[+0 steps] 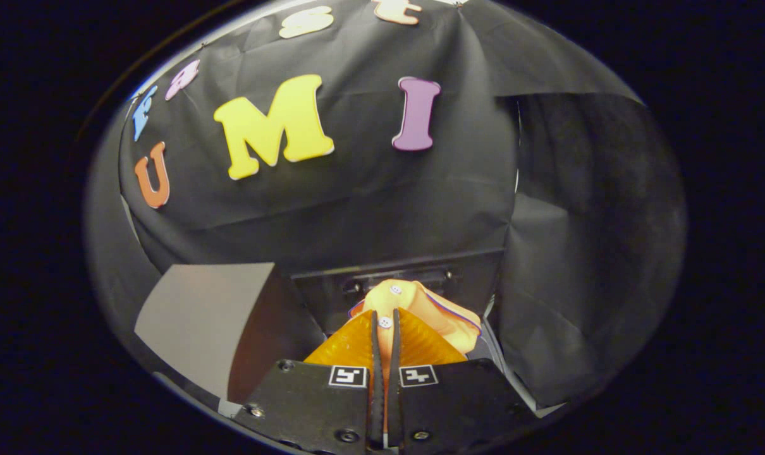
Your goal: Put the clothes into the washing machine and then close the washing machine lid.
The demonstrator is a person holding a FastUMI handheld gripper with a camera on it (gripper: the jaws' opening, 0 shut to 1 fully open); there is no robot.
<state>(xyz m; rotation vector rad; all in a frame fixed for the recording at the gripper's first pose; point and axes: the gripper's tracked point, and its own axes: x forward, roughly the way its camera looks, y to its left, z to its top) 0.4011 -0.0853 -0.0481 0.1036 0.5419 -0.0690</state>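
Note:
My gripper [384, 321] is shut on an orange-yellow garment [430, 313] with white buttons and a thin purple trim. The cloth is pinched between the two fingers and bunches up just ahead of them, draping off to the right. Right behind the garment stands a dark boxy appliance, the washing machine [465, 268], with a dark slot or handle along its upper face. I cannot tell whether its lid is up or down.
A pale grey panel [199, 319] lies to the left of the fingers. Black cloth walls close in behind the machine and on the right, where the fabric hangs in folds [566, 297].

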